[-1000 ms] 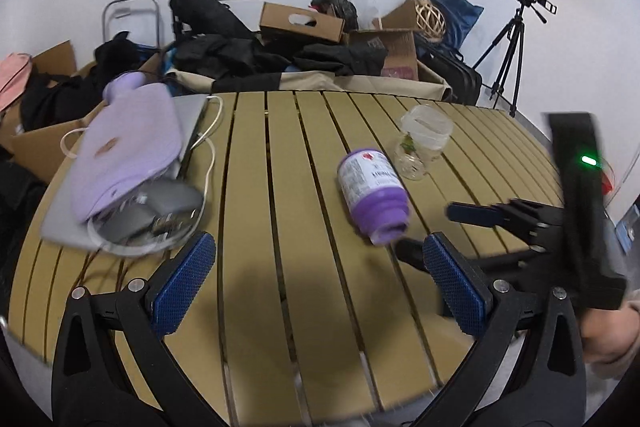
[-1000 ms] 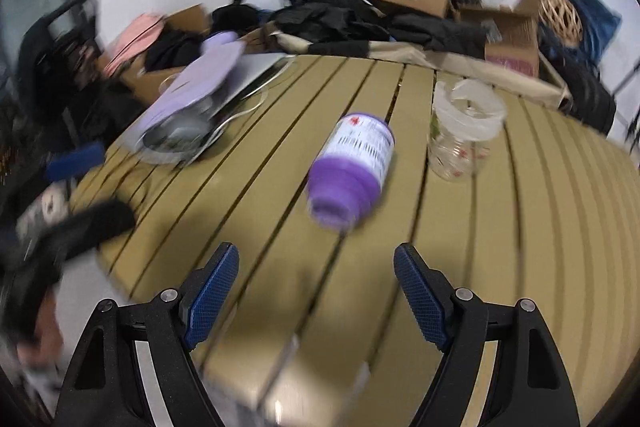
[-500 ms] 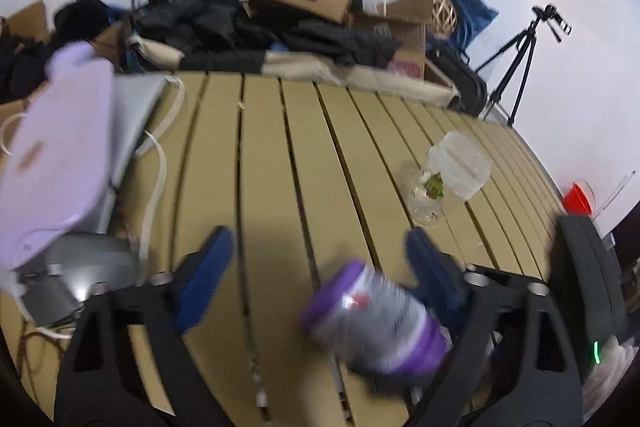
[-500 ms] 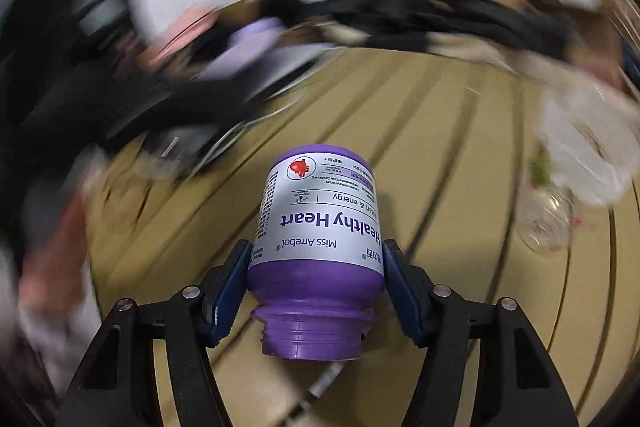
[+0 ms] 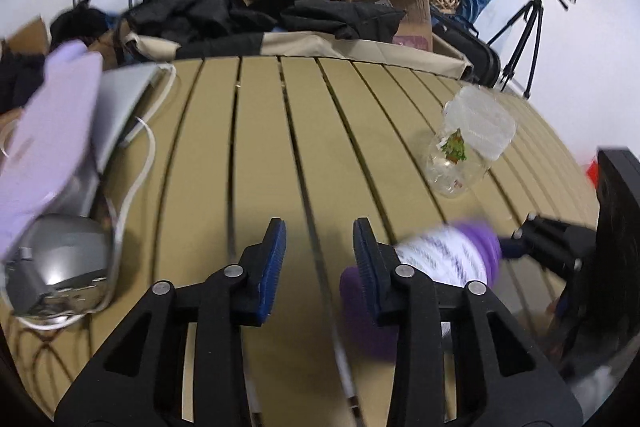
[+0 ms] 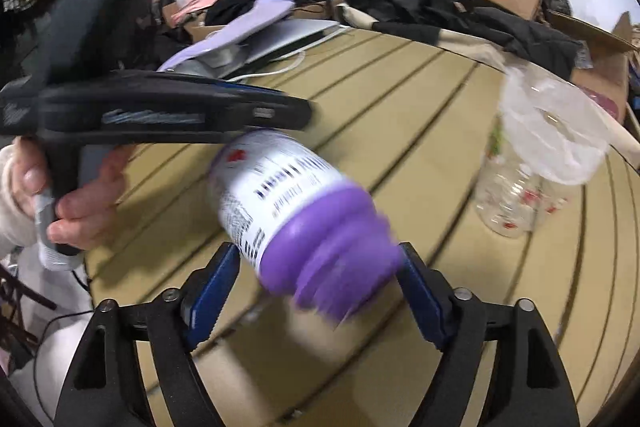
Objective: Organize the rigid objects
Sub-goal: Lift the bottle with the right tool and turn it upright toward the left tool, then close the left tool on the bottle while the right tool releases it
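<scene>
One purple bottle (image 6: 288, 203) with a white printed label and a ribbed purple cap sits tilted between the blue-padded fingers of the right gripper (image 6: 316, 287), cap end toward the camera; the fingers are spread to about the cap's width, but motion blur hides whether the pads actually press it. Right of the bottle stands one clear plastic jar (image 6: 520, 183), rounded, with small red and green prints and a cloudy translucent lid. Both are over a tan table (image 5: 260, 147) of long slats with dark gaps. The left gripper (image 5: 318, 255) hangs just left of the bottle, its two ridged blue fingers (image 5: 272, 263) a narrow gap apart and holding nothing. Far left of the bottle lie one silver laptop (image 5: 120, 99), one lilac soft case (image 5: 52, 123) and a white cable (image 5: 144, 155).
</scene>
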